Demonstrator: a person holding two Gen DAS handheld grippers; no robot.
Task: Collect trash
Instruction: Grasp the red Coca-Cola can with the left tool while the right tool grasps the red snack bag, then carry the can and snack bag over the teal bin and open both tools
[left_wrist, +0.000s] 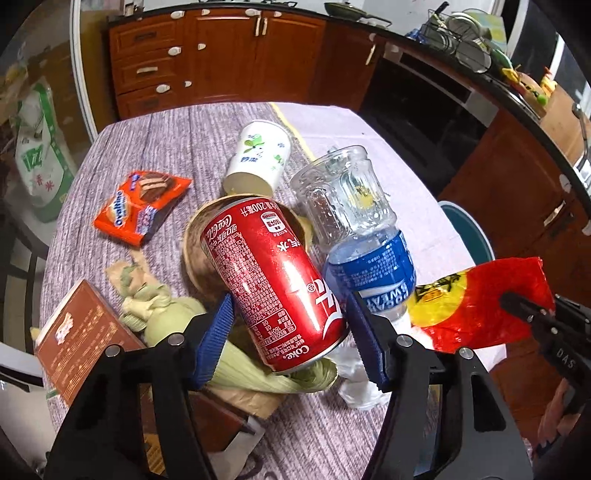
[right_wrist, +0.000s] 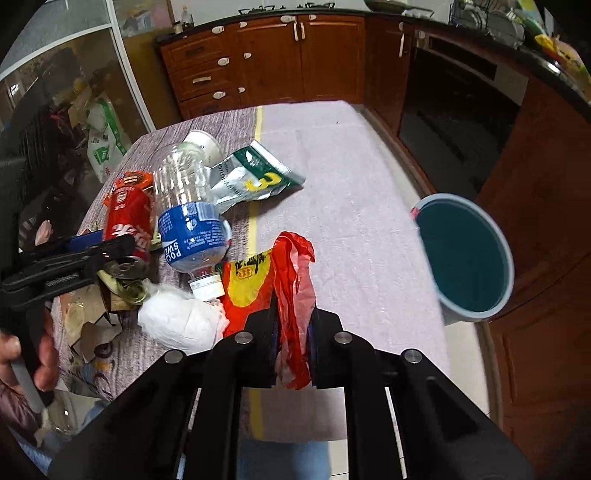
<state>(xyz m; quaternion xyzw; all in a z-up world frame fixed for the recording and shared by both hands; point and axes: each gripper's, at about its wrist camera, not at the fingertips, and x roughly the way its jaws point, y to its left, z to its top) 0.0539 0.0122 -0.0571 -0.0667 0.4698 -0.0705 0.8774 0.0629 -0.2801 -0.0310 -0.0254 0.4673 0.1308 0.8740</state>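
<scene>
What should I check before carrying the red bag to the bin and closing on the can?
1. Right gripper shut on the red plastic bag: ok, the bag is pinched between the jaws.
2. Bag clear of the table: cannot tell; its lower part hangs near the white crumpled paper.
3. Teal bin open and reachable: ok, its mouth faces the gripper at the table's right edge.
4. Left gripper straddling the red Coke can: ok, a pad on either side.
5. Pads pressing the can: not ok, gaps show on both sides.
6. Can free of neighbours: not ok, it leans against the plastic bottle and lies over corn husks.
</scene>
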